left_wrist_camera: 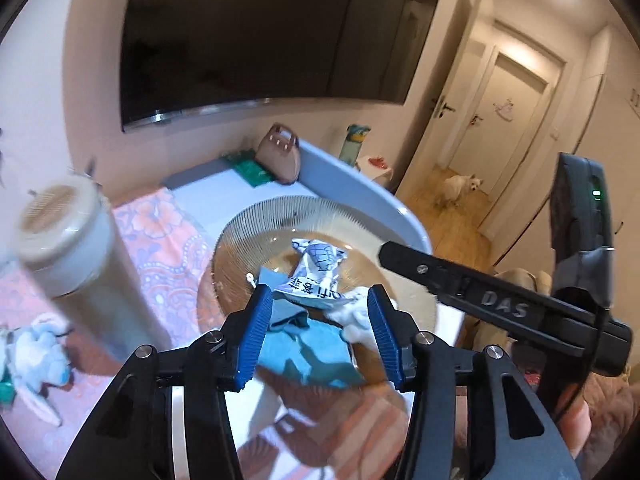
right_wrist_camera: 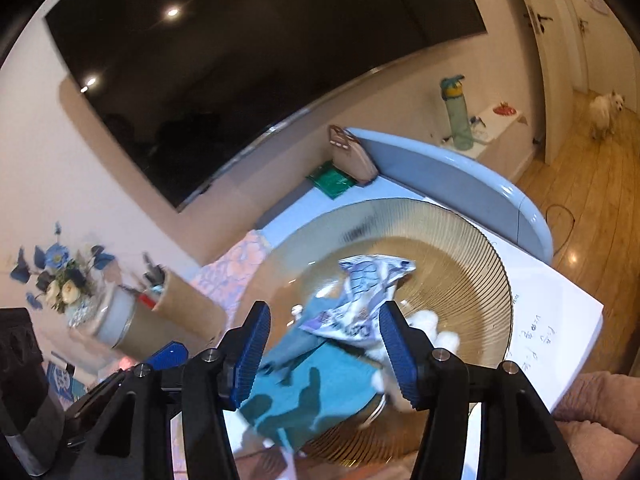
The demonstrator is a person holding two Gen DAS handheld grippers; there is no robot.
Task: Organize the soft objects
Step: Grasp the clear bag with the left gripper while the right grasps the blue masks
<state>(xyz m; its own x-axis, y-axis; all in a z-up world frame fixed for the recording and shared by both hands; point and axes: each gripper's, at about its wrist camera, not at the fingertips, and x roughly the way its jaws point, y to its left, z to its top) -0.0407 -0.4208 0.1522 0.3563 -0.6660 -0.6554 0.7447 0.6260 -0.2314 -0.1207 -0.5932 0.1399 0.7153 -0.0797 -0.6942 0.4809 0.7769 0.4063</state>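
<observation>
One ribbed glass plate [left_wrist_camera: 256,216] is seen bearing one crumpled wrapper [left_wrist_camera: 320,268], one blue cloth [left_wrist_camera: 320,356]; the left claw [left_wrist_camera: 320,336] and right claw [right_wrist_camera: 324,352] are spread, nothing pinched.

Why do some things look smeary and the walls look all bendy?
Left wrist view: the cream canister and plush toy are smeared by motion blur, while the fingers stay sharp. Right wrist view: the snack wrapper and cardboard tubes are blurred, ceiling lights glare off the dark TV screen, and the fisheye lens curves its edge.
</observation>
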